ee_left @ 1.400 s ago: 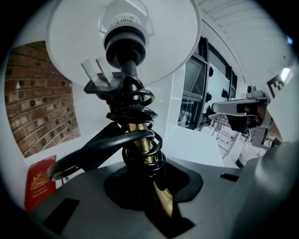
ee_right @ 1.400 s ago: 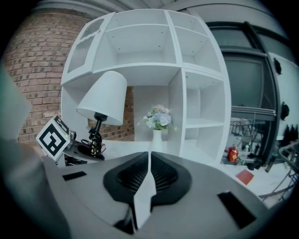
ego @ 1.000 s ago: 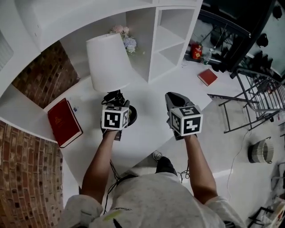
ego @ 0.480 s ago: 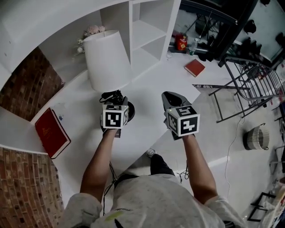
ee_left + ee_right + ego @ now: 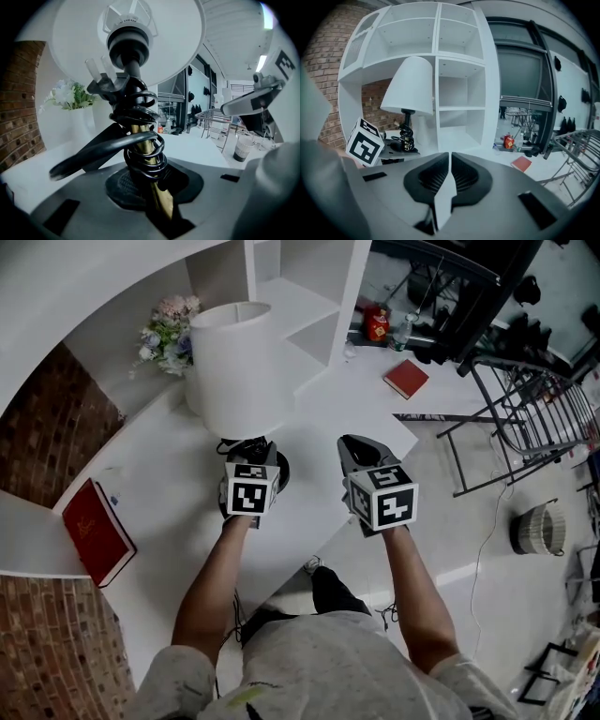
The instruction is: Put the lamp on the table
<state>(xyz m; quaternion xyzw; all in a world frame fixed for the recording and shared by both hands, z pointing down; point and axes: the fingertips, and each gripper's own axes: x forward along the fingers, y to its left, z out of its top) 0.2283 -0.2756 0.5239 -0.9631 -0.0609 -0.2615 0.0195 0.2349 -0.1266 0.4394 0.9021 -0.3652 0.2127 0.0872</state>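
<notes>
The lamp has a white shade, a brass stem wound with black cord and a round black base. It stands upright over the white table, in front of the shelf unit. My left gripper is shut on the stem, low down, with the cord bunched against the pads. Whether the base rests on the table I cannot tell. My right gripper hovers beside it to the right, shut and empty. From the right gripper view the lamp shows to the left.
A white cubby shelf rises behind the lamp, with flowers at its left. A red book lies at the table's left end, another at the far right near a red can. A metal rack and a basket stand on the floor.
The lamp and both grippers have moved right along the table, away from the flowers, which now show to the left of the shade. The left grip on the stem is unchanged.
</notes>
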